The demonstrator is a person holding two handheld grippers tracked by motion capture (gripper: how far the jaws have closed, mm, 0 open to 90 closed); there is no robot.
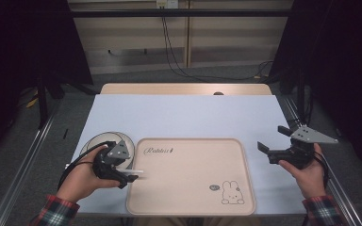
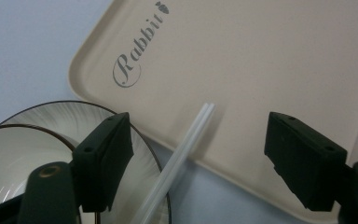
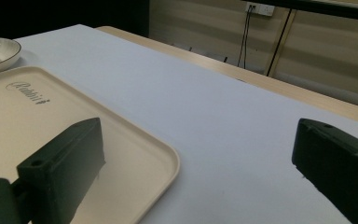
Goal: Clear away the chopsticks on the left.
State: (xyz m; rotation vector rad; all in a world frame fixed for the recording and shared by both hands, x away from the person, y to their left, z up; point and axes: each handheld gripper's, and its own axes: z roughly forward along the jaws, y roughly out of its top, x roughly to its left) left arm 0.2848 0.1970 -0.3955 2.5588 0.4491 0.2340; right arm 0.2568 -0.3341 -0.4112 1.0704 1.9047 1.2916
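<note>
The main risk here, as I judge it, is that the pair of white chopsticks [image 2: 186, 144] slides or rolls: they lie propped at a slant, far ends resting on the near-left edge of the beige tray [image 2: 279, 56], near ends running back toward the plate [image 2: 81, 116] and out of the bottom of the left gripper view, and a careless nudge from one jaw could send them off the tray edge or split the pair so that I catch only one stick. A second worry is the plate and the bowl [image 2: 9, 158] on it, which sit just beside my left jaw (a knock there could shift the crockery). My left gripper [image 2: 200, 163] hangs over this spot with its jaws spread wide apart, the chopsticks passing between them without touching either, so it holds nothing. In the high view it sits at the tray's left edge [image 1: 129, 178], with the white sticks [image 1: 139, 172] poking out past it. My right gripper [image 1: 274, 140] is held above the table [image 1: 184, 113] to the right of the tray, well apart from everything, jaws also spread and empty.
</note>
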